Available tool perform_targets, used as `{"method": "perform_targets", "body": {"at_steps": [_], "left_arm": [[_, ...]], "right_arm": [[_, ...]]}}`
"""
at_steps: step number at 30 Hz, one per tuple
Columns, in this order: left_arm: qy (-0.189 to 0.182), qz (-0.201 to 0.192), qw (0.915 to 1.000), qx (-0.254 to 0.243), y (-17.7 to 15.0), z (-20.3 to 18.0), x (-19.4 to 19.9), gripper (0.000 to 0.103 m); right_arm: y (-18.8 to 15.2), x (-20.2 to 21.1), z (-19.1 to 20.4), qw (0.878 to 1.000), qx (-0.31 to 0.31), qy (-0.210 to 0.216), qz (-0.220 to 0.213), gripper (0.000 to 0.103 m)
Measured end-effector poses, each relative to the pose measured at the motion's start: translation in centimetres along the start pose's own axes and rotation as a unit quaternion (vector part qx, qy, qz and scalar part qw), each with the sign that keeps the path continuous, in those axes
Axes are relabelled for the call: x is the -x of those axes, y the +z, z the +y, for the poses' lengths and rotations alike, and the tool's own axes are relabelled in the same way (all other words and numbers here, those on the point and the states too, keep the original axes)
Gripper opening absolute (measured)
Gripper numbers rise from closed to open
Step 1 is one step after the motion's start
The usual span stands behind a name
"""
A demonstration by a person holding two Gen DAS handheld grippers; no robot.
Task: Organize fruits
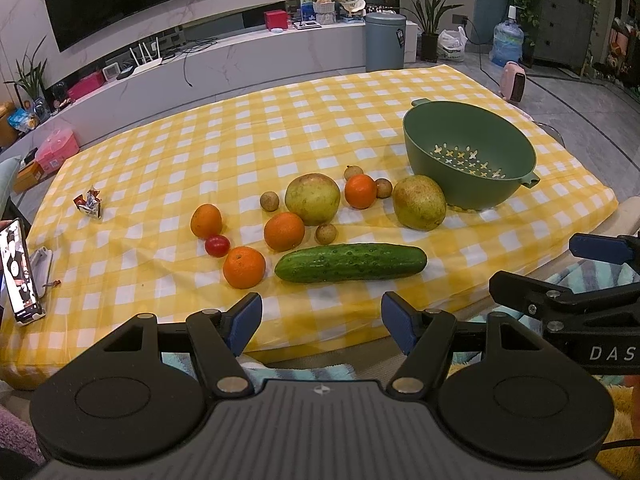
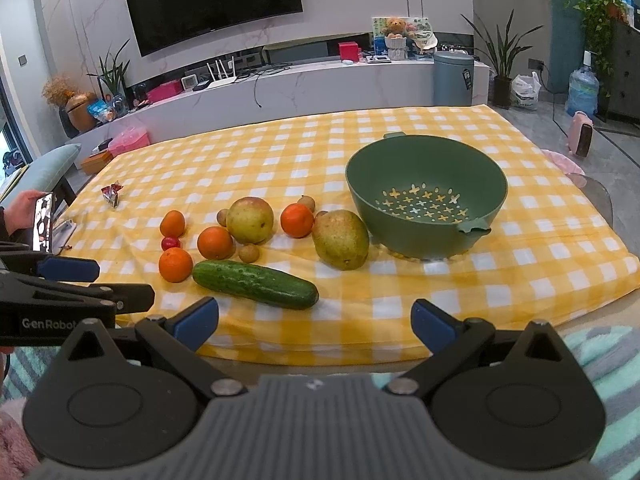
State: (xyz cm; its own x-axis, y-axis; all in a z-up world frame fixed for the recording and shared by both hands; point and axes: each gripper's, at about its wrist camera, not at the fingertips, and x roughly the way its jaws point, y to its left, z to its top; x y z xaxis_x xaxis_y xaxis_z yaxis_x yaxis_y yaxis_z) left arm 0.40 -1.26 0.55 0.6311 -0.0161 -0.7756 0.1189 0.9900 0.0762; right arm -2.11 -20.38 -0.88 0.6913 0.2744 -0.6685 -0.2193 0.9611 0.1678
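Left wrist view: left gripper (image 1: pixel 322 322) spread wide, nothing between blue pads, poised at near edge of checked cloth (image 1: pixel 168 152). Cucumber (image 1: pixel 351 262) just beyond pads, flat on cloth, long axis left to right across view, right end slightly farther away. Orange (image 1: pixel 244 267) just beside cucumber's left end, tomato (image 1: pixel 217 245) beyond it, touching second orange (image 1: pixel 206 221). Third orange (image 1: pixel 284 231) and small brown fruit (image 1: pixel 326 233) behind cucumber's middle, in front of large apple (image 1: pixel 312 199). Fourth orange (image 1: pixel 360 191) right of apple. Pear (image 1: pixel 419 203) at right, close against green colander (image 1: pixel 469 159); colander upright, empty, perforated bottom showing. Wrapper (image 1: pixel 89 202) well apart at left; phone (image 1: pixel 21 272) propped at far left edge. Right gripper (image 1: pixel 600 248) partly visible at right edge.

Right wrist view: right gripper (image 2: pixel 316 324) likewise wide, empty, short of cloth (image 2: pixel 540 240). Cucumber (image 2: pixel 255 284) slanted here, left end farther, right end nearer, pointing toward gap between pads. Pear (image 2: pixel 341 239) between cucumber and colander (image 2: pixel 426 200). Hand (image 2: pixel 22 208) holding phone (image 2: pixel 43 222) at far left.
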Motion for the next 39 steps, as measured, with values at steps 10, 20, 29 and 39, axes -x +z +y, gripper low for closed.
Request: {"method": "perform_targets", "body": {"at_steps": [10,20,29,39], "left_arm": [[0.0,0.0,1.0,0.0,0.0,0.0,0.0,0.08],[-0.009,-0.012,0.9997,-0.021,1.8,0.0,-1.0,0.081],[-0.017,-0.008,0.9993,-0.033,5.3,1.0,-4.3,0.084],[-0.056,0.017,0.9923,-0.109,8.2,0.4,-11.8,0.084]], "right_arm": [[-0.1,0.0,0.0,1.0,-0.001,0.001,0.0,0.099],[0.4,-1.0,-0.9,0.999,-0.02,-0.003,-0.039,0.096],[2.7,-5.9,-1.7,0.999,-0.022,0.002,-0.047,0.081],[3.0,-14.2,-3.1,0.999,-0.046,0.022,-0.005,0.075]]}}
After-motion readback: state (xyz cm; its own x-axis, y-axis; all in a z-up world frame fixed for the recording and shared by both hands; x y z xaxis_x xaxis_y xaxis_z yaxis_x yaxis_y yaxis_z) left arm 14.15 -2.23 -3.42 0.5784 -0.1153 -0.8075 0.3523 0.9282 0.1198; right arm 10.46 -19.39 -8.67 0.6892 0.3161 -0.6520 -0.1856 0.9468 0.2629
